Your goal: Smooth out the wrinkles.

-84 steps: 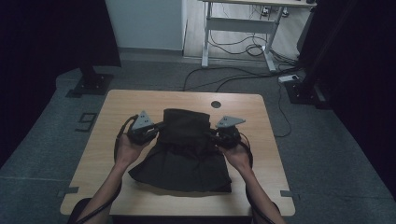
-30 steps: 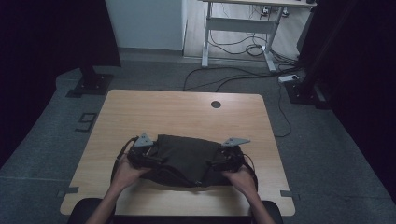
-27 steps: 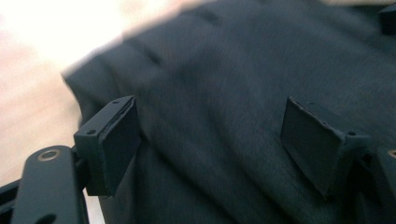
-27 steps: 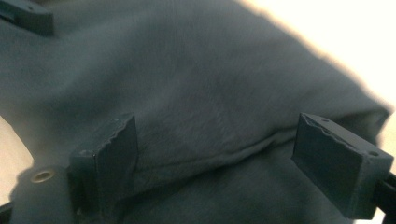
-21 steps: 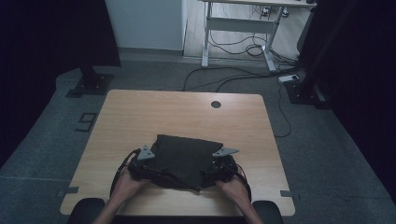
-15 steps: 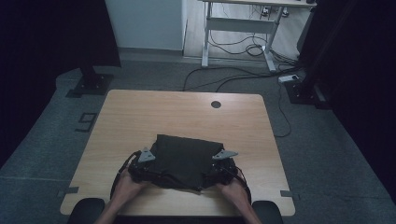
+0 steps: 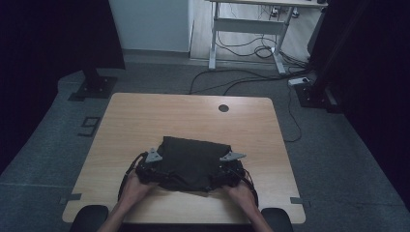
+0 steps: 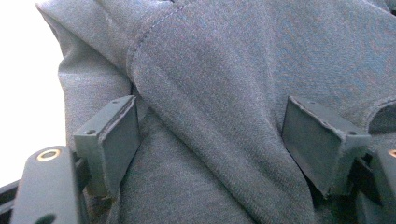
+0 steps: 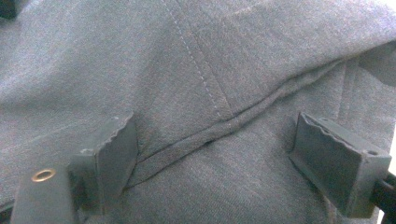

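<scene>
Lying folded on the near half of the wooden table (image 7: 145,121), the dark grey garment (image 7: 191,162) is resting between both hands. The left gripper (image 7: 147,169) is pressing against its left edge and the right gripper (image 7: 227,175) against its right edge, each with jaws standing wide, fabric bunched between the pads.

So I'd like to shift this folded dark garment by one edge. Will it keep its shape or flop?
Probably flop: the garment shows soft folds and a drooping seam between the left tongs. It likely slides easily on the smooth table, but a single-edge lift would probably undo the fold.
</scene>
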The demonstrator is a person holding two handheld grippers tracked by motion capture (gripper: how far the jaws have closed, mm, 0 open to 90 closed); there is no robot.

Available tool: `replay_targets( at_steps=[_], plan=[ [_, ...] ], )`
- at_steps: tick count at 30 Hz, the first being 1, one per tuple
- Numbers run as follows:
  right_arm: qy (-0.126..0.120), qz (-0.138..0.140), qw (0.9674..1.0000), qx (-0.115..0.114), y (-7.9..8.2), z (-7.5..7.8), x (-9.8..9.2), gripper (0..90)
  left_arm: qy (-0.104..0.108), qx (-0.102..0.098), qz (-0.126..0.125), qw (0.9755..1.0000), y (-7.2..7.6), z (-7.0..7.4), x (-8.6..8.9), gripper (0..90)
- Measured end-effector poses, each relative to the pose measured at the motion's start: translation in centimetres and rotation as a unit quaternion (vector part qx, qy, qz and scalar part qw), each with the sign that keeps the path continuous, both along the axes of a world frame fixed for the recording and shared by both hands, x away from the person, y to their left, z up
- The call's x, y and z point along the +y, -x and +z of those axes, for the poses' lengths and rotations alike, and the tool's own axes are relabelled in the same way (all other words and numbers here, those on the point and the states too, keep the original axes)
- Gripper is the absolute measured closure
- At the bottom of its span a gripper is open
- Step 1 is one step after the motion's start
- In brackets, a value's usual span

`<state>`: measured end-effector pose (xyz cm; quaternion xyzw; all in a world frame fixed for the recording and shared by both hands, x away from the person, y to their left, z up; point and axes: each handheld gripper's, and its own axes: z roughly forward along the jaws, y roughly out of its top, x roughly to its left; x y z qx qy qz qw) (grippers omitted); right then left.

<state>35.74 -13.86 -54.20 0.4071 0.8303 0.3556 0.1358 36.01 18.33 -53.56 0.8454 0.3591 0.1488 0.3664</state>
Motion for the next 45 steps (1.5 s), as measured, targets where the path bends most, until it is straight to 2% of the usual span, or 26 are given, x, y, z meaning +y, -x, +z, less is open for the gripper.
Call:
replay_targets(
  at_steps=[5,9,15,16,18,19,20,26,30,38,42,45],
  plan=[
    [-0.003,-0.003,1.0000,0.000,-1.0,-0.1,0.0,14.4,-0.002,-0.002,0.008,1.0000,-1.0,0.0,-0.2,19.5],
    [0.000,-0.012,0.9999,-0.001,-2.9,-0.1,0.1,14.5,-0.004,-0.004,0.019,0.9998,-2.5,-0.1,-0.4,19.6],
    [0.000,-0.023,0.9997,-0.003,-4.9,-0.1,0.4,14.6,-0.002,-0.003,0.031,0.9995,-4.9,-0.1,-0.3,19.5],
    [0.000,-0.025,0.9997,-0.003,-5.2,-0.1,0.5,14.6,-0.002,-0.003,0.031,0.9995,-4.9,-0.1,-0.3,19.5],
    [-0.003,-0.032,0.9995,-0.002,-5.8,-0.1,0.7,14.6,-0.003,-0.005,0.040,0.9992,-6.0,-0.2,-0.4,19.5],
    [-0.003,-0.032,0.9995,-0.002,-6.2,-0.1,0.7,14.6,-0.003,-0.005,0.040,0.9992,-6.0,-0.2,-0.4,19.5],
    [-0.004,-0.035,0.9994,-0.005,-6.7,-0.1,0.7,14.6,-0.004,-0.008,0.044,0.9990,-6.8,-0.2,-0.4,19.5],
    [-0.006,-0.047,0.9988,-0.011,-8.6,-0.2,0.7,14.3,0.008,-0.008,0.063,0.9980,-9.0,-0.4,-0.6,19.3],
    [-0.012,-0.053,0.9985,-0.013,-9.4,-0.3,0.6,14.0,0.008,-0.008,0.066,0.9977,-9.3,-0.4,-0.7,19.4],
    [-0.015,-0.055,0.9983,-0.010,-9.3,-0.2,0.5,14.0,0.015,-0.005,0.068,0.9976,-9.1,-0.2,-0.6,19.5],
    [-0.021,-0.058,0.9981,-0.007,-9.0,0.2,0.4,14.6,0.015,-0.001,0.071,0.9973,-8.8,0.5,-0.5,19.5],
    [-0.029,-0.057,0.9980,-0.005,-8.8,0.6,0.2,14.6,0.011,-0.007,0.060,0.9981,-8.1,1.5,-0.7,19.5]
  ],
)
